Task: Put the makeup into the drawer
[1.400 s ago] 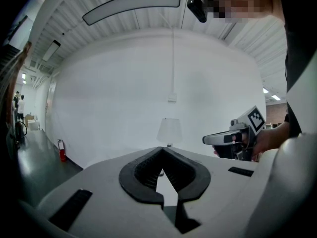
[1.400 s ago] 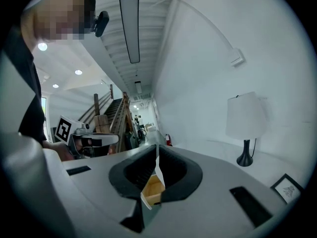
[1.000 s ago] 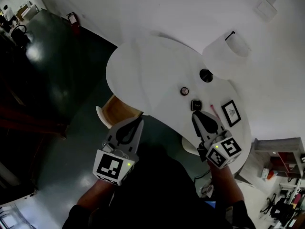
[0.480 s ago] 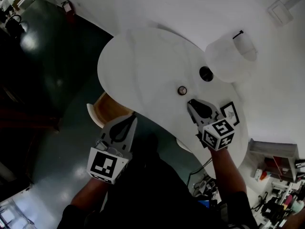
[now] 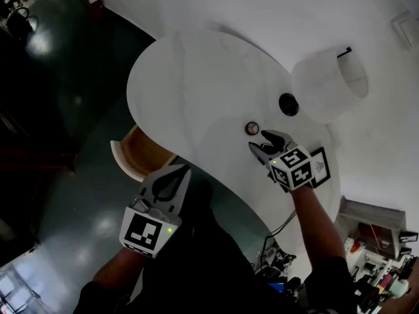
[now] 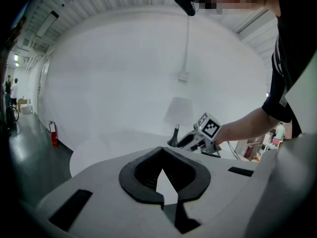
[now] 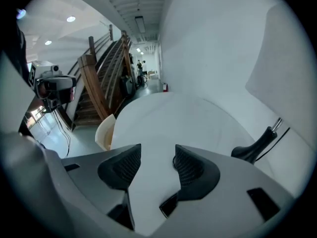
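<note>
The black-framed picture (image 5: 322,167) on the round white table (image 5: 190,90) is partly covered by the marker cube of the right gripper (image 5: 256,139). The small round dark-rimmed object (image 5: 252,128) beside the jaws is too small to be identified.

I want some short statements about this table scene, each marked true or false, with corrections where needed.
The right gripper is shut. False: its jaws stand apart, having just been opening, with nothing between them.
The left gripper is shut and empty. True.
A lamp stands on the table. True.
The chair lies on top of the table. False: it stands on the floor at the table's edge.
</note>
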`<state>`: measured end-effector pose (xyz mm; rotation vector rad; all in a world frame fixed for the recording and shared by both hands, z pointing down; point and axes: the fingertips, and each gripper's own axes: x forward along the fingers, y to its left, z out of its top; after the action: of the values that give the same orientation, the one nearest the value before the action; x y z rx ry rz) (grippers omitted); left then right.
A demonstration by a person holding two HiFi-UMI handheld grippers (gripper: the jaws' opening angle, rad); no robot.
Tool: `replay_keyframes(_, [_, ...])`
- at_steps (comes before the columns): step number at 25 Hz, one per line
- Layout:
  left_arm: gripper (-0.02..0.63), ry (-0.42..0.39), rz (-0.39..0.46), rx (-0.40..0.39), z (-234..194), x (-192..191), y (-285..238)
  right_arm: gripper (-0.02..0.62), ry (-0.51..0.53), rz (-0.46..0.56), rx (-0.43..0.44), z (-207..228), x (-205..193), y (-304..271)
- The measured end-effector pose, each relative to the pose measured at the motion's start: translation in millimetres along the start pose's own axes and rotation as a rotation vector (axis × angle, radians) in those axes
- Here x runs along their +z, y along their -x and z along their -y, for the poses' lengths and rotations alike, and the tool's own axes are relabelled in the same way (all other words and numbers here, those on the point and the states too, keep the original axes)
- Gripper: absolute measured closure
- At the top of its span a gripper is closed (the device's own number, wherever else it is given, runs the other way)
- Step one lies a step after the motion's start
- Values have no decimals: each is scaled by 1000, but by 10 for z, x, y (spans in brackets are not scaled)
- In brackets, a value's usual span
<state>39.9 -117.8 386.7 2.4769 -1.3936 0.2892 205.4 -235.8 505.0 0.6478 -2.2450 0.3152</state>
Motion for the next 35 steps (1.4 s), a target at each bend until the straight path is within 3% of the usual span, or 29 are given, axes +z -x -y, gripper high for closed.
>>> replay_keyframes(5, [595, 9, -19, -10, 11, -131, -126, 383, 53, -127, 0, 212, -280, -299])
replay_keyframes(11, [595, 34, -34, -2, 16, -245, -177, 379, 98, -212, 2, 374, -438, -528])
replay_keyframes(16, [595, 45, -38, 10, -15, -307, -197, 349, 98, -257, 27, 459, -520, -706])
replay_keyframes(27, [595, 61, -45, 32, -12, -332, -255, 348, 101, -346, 60, 531, -665, -960])
replay_keyframes(35, [595, 59, -23, 80, -61, -199, -236, 355, 105, -348, 70, 521, -667, -971])
